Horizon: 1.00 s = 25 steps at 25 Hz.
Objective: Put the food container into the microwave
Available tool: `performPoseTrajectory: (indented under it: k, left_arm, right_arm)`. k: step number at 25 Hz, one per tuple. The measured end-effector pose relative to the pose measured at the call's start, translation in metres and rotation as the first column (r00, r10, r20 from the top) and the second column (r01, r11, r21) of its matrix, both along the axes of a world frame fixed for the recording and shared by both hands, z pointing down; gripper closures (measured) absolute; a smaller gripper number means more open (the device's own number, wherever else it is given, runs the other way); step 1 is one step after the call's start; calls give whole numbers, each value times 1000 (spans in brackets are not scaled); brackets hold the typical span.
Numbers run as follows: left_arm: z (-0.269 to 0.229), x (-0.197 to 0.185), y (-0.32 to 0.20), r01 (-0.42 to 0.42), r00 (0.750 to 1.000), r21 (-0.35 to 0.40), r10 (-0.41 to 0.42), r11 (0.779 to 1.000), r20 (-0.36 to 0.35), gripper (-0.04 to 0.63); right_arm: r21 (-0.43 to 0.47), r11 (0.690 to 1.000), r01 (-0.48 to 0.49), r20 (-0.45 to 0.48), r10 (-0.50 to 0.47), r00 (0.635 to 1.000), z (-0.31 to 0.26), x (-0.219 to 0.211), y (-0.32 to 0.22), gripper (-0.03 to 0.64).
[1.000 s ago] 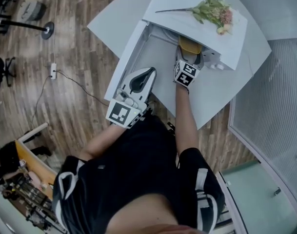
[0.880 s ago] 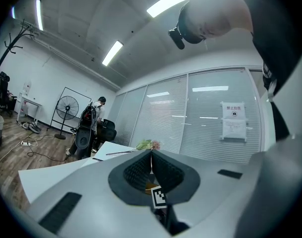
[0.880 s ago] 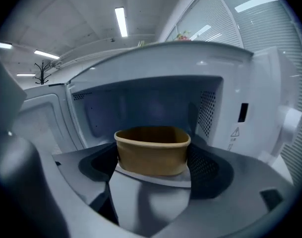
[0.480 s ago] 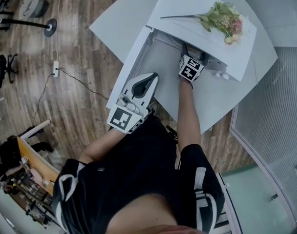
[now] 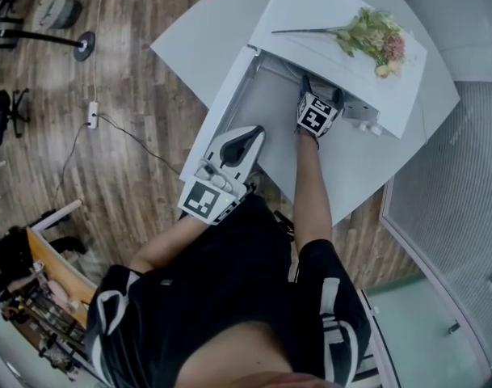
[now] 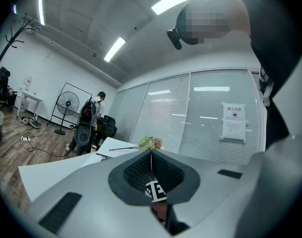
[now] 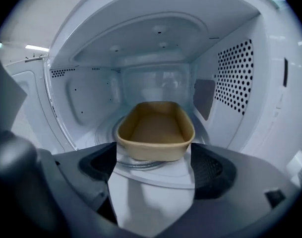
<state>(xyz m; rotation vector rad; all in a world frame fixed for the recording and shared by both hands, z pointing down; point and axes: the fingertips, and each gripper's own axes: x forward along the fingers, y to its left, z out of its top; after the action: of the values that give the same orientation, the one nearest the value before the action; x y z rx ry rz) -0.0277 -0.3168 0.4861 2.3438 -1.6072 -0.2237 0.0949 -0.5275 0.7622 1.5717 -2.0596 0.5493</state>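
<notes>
The tan food container [image 7: 154, 128] is inside the white microwave [image 7: 91, 98], lying over the turntable ring. My right gripper [image 7: 153, 157] reaches in through the mouth with its jaws against the two sides of the container's near end, shut on it. In the head view only this gripper's marker cube [image 5: 314, 113] shows at the microwave's [image 5: 310, 10] mouth, and the container is hidden. The open microwave door [image 5: 217, 107] swings out to the left. My left gripper [image 6: 151, 175] hovers near the table's front edge, shut and holding nothing.
A bunch of flowers [image 5: 375, 32] lies on top of the microwave. The white table [image 5: 367, 160] carries the microwave. A perforated panel [image 7: 235, 78] lines the cavity's right wall. A person's torso and arms fill the lower head view.
A second ago the container was visible at the microwave's mouth from above. My right gripper has since pushed it further inside, out of the head view. The left gripper barely moved.
</notes>
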Motion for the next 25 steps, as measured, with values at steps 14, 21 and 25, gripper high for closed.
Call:
performPoseTrajectory:
  k: [14,21,25]
  left_arm:
    - [-40,22,81,-36,999,81,34,996,19,572]
    - [-81,41,169,-24,997,158,13,987,71,572]
    - [-95,44,204,1,997,175,-15,985,79,572]
  right_arm:
    - [72,997,27,113,-35,993,-107,34,171,381]
    - [153,986,68,155,-91,984,-194,72,287,575]
    - [193,979,69,210,-110,971,-232,79,329,588]
